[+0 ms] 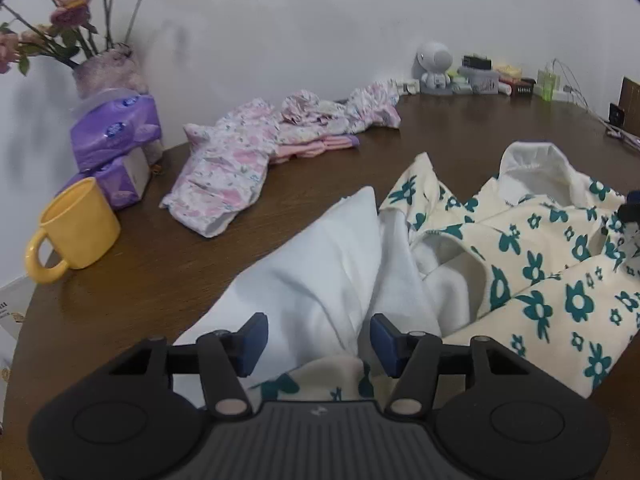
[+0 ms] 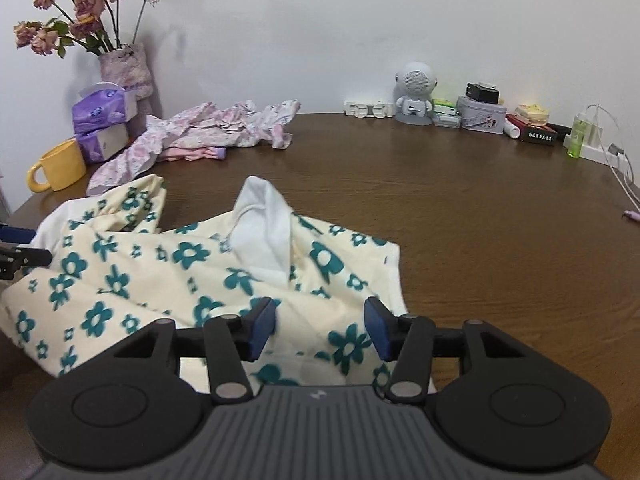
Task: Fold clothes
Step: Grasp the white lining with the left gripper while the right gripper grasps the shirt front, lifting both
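Observation:
A cream garment with teal flowers and a white lining (image 1: 532,268) lies rumpled on the brown table (image 1: 168,264); it also shows in the right wrist view (image 2: 160,272). My left gripper (image 1: 316,338) is open, its blue pads either side of a raised white fold of the garment, not closed on it. My right gripper (image 2: 320,328) is open just above the garment's near right part. The right gripper's tip shows at the right edge of the left wrist view (image 1: 630,216). The left gripper shows at the left edge of the right wrist view (image 2: 16,256).
A pink floral garment (image 1: 240,156) lies at the back left. A yellow mug (image 1: 72,232), purple tissue packs (image 1: 116,132) and a vase of dried roses (image 1: 104,68) stand at the left. A white robot figure (image 2: 416,92), tins, boxes and cables line the back right.

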`<state>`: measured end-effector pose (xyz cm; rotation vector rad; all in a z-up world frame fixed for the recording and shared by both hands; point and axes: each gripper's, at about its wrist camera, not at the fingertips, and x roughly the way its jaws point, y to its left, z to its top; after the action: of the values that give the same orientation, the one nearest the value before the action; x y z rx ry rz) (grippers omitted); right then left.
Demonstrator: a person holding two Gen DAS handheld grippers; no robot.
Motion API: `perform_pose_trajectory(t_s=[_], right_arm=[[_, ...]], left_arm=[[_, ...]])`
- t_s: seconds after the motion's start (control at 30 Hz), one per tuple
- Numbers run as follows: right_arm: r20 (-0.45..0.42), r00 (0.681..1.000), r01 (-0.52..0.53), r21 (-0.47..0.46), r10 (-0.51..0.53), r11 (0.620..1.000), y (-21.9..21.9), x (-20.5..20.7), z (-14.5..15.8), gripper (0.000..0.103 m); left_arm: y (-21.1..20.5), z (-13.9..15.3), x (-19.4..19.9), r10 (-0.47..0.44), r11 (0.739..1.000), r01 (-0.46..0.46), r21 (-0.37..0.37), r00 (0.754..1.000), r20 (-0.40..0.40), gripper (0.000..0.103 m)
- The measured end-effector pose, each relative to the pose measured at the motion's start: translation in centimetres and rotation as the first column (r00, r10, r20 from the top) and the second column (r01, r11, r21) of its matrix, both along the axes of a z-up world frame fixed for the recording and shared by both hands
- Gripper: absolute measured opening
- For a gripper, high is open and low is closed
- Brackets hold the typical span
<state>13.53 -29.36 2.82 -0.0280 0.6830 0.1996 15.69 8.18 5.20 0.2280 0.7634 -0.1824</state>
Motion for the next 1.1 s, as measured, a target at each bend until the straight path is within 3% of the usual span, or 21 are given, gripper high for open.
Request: perform_pose_trajectory(t_s=[0.1, 0.23, 0.3, 0.33, 0.4, 0.43, 0.67, 0.87, 1.1], right_arm=[[0.007, 1.000, 0.017, -0.020, -0.017, 1.000, -0.1, 1.0, 0.0, 0.055], [-0.026, 1.000, 0.015, -0.036, -0.016, 0.999, 0.0, 2.7, -0.4, 0.056], [-0.067, 0.998, -0.005, -0.022, 0.003, 1.000, -0.1, 3.4, -0.8, 0.053], [-0.086, 0.996, -0.022, -0.014, 0.021, 1.000, -0.1, 3.6, -1.0, 0.049], [-0.126, 0.989, -0.070, 0.018, 0.072, 0.997, -0.1, 3.9, -1.1, 0.009], [-0.133, 0.988, -0.080, 0.031, 0.084, 0.996, -0.2, 4.1, -1.0, 0.006], [-0.116, 0.993, -0.014, 0.150, 0.031, 0.989, -2.0, 6.1, 1.2, 0.002], [0.066, 0.998, -0.033, 0.177, 0.021, 0.984, -1.7, 6.7, 6.4, 0.002], [0.234, 0.972, -0.033, 0.182, -0.011, 0.983, -2.2, 7.3, 12.5, 0.002]], left_arm=[[-0.1, -0.3, 0.8, -0.002, 1.000, 0.002, 0.004, 1.000, -0.011, 0.048], [-0.1, -0.7, 1.2, -0.004, 1.000, 0.004, 0.002, 1.000, -0.024, 0.011], [0.2, -0.7, 1.3, 0.009, 1.000, -0.009, -0.009, 1.000, -0.022, 0.007], [0.6, -0.5, 1.1, 0.037, 0.999, -0.037, -0.026, 0.999, -0.003, 0.007], [1.3, 0.2, 0.8, 0.070, 0.996, -0.069, -0.058, 0.997, 0.024, 0.006], [1.5, 0.7, 0.5, 0.084, 0.994, -0.081, -0.066, 0.996, 0.038, 0.006], [2.6, 4.4, 0.1, 0.183, 0.978, -0.166, -0.124, 0.972, 0.146, 0.006], [3.2, 8.6, -0.1, 0.245, 0.960, -0.197, -0.200, 0.935, 0.256, 0.005], [4.2, 13.6, -1.1, 0.298, 0.945, -0.217, -0.245, 0.879, 0.373, 0.005]])
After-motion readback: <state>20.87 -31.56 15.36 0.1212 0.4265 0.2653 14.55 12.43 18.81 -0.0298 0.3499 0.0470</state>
